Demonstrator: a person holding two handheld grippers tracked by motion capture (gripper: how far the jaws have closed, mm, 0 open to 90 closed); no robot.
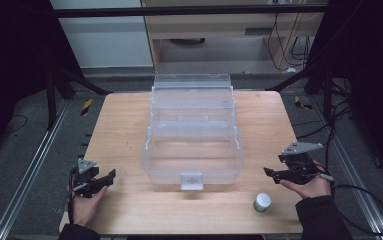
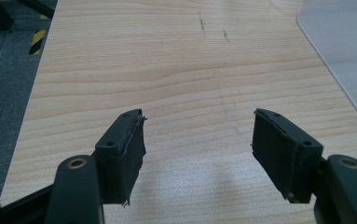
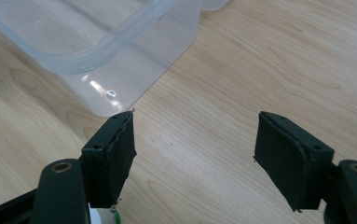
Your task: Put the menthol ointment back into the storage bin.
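Observation:
A clear plastic organiser box (image 1: 193, 145) stands open in the middle of the wooden table (image 1: 124, 130), its tiers stepped back and a latch at its front. A small jar with a white cap (image 1: 262, 202) stands on the table in front of the box's right corner. My left gripper (image 1: 108, 178) is held near the table's front left; its jaws are open over bare wood (image 2: 198, 140). My right gripper (image 1: 272, 175) hovers just right of the box, above and beyond the jar. Its jaws (image 3: 195, 140) stand open with nothing between them, near the box's corner (image 3: 120, 51).
The box's pale edge (image 2: 348, 42) lies to the right in the left gripper view. Black frame bars and cables (image 1: 359, 200) surround the table, with grey floor and metal rails (image 1: 29, 165) on the left. Bare wood runs along the table's front and left side.

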